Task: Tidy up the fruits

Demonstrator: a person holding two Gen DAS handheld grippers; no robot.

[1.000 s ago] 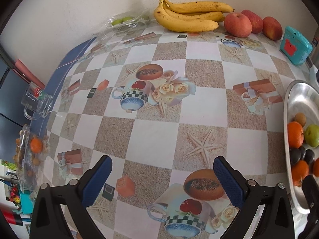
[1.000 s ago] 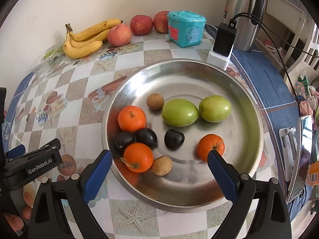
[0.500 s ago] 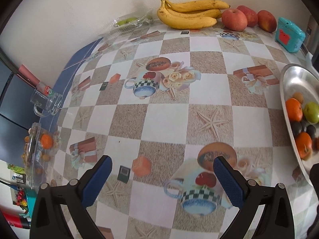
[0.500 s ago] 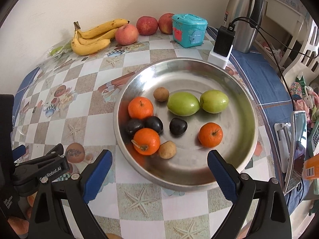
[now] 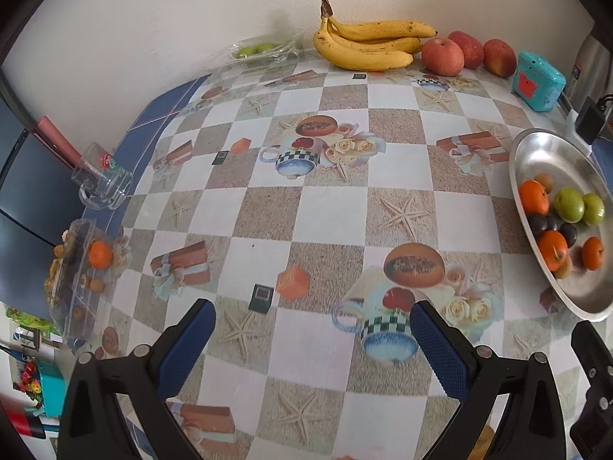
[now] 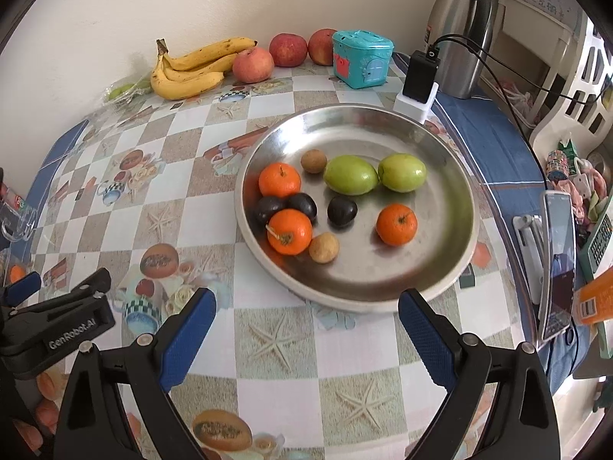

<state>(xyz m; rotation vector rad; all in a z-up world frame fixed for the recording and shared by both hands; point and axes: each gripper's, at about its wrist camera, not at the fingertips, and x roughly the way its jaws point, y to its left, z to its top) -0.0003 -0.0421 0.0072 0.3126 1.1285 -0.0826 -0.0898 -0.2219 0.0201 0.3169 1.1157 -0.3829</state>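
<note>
The metal dish serves as the collecting place, which would explain why the small fruit sits inside it: three oranges, two green fruits, three dark plums and two small brown fruits, clustered toward the dish's left and middle; the bananas and red apples lie well beyond the dish against the wall, probably not yet sorted; a plastic box with another orange sits far to the dish's left at the table edge.

The right gripper hovers just short of the dish's near rim, aimed across it, fingers spread wide and holding nothing; the left gripper hangs over bare cloth to the left of the dish, level and facing the wall, its fingers equally wide and empty; my guess is that both are poised to choose a fruit.
</note>
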